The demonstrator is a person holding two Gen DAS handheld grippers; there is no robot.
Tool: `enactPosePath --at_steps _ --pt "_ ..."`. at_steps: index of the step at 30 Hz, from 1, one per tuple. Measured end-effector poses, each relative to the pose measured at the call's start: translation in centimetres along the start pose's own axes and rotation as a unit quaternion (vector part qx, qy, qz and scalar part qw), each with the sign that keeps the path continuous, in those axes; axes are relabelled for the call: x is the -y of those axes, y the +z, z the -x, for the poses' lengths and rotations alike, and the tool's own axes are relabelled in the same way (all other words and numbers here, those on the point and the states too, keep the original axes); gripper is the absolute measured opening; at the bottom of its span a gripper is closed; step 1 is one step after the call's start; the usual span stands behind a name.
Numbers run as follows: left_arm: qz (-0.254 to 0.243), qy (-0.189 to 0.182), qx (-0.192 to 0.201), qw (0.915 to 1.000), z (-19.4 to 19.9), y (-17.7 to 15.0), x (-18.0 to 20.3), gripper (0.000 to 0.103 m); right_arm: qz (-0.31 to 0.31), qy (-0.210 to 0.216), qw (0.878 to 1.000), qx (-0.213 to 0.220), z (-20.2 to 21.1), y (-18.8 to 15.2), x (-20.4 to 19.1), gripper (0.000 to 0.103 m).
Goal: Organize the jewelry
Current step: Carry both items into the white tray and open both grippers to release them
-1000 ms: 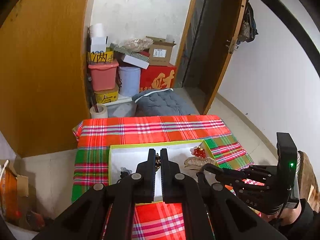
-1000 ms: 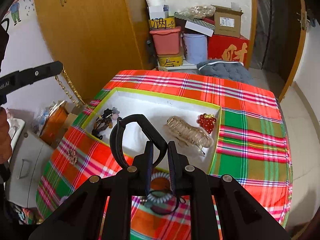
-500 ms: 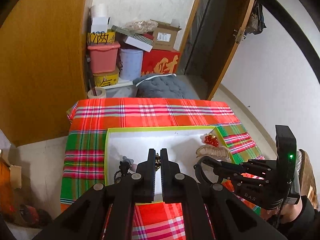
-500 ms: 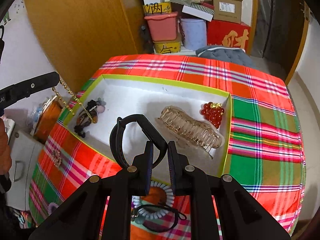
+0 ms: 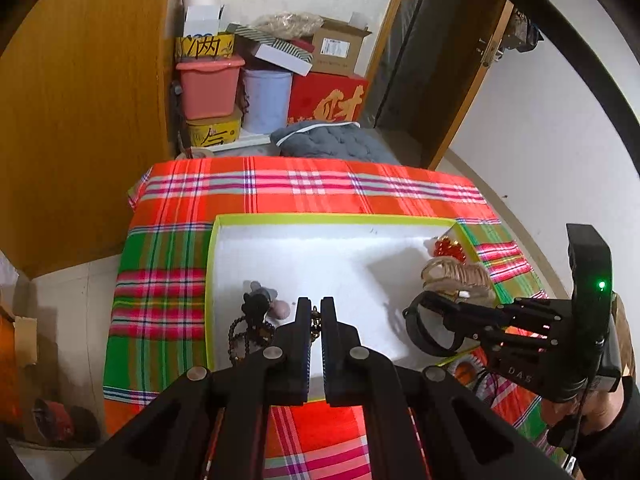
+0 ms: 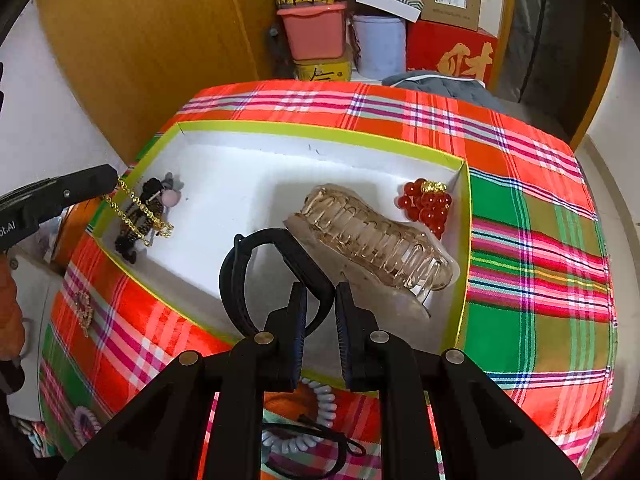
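A white box with a lime rim [image 5: 332,219] [image 6: 320,131] sits on the plaid tablecloth. My left gripper [image 5: 316,307] [image 6: 114,180] is shut on a gold chain [image 6: 138,210] [image 5: 316,320] that hangs over the box's left end, down onto a dark beaded piece [image 6: 140,220] [image 5: 256,312]. My right gripper [image 6: 321,292] [image 5: 426,300] is shut on a black band [image 6: 240,276] [image 5: 420,330] above the box's near edge. A clear amber hair claw [image 6: 372,240] [image 5: 456,276] and a red bead cluster [image 6: 426,204] [image 5: 450,249] lie at the box's right end.
On the cloth in front of the box lie a pale coiled hair tie [image 6: 316,412], a black cord [image 6: 320,444] and a small brooch [image 6: 84,308]. Behind the table are stacked boxes and tubs [image 5: 256,80], a grey cushion [image 5: 332,142] and a wooden wardrobe [image 5: 80,100].
Both grippers have moved forward and lower over the box. The gold chain now hangs down onto the beaded piece. The black band is now over the box's near edge.
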State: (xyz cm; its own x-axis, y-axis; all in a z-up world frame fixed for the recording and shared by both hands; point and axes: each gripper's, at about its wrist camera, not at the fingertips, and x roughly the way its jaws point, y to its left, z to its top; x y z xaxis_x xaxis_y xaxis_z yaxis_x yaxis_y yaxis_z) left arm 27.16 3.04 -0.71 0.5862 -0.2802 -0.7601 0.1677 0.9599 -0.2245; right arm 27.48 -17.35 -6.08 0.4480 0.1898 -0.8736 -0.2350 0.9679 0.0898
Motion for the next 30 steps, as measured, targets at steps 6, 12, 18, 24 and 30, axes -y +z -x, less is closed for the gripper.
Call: enactPosePath --at_steps 6,12,18,24,30 --pt "0.002 0.001 -0.014 0.9999 -1.2 -0.7 -0.4 0.004 -0.002 0.0 1.0 -0.008 -0.3 0.1 0.0 0.015" --pt "-0.006 0.01 -0.02 0.9997 -1.8 -1.2 -0.2 0.004 -0.005 0.005 1.0 -0.008 -0.2 0.1 0.1 0.02" --pt "-0.013 0.023 -0.022 0.9994 -1.9 -1.5 0.1 0.004 -0.003 0.009 1.0 0.005 1.1 -0.3 -0.3 0.029" --pt "-0.01 0.025 -0.026 0.9993 -1.4 -1.7 0.1 0.005 -0.015 0.013 1.0 0.023 3.1 -1.1 0.0 0.029" --pt "-0.005 0.033 -0.018 0.9993 0.4 -2.4 0.2 0.005 -0.036 0.016 0.998 0.042 5.7 -2.6 0.8 0.029"
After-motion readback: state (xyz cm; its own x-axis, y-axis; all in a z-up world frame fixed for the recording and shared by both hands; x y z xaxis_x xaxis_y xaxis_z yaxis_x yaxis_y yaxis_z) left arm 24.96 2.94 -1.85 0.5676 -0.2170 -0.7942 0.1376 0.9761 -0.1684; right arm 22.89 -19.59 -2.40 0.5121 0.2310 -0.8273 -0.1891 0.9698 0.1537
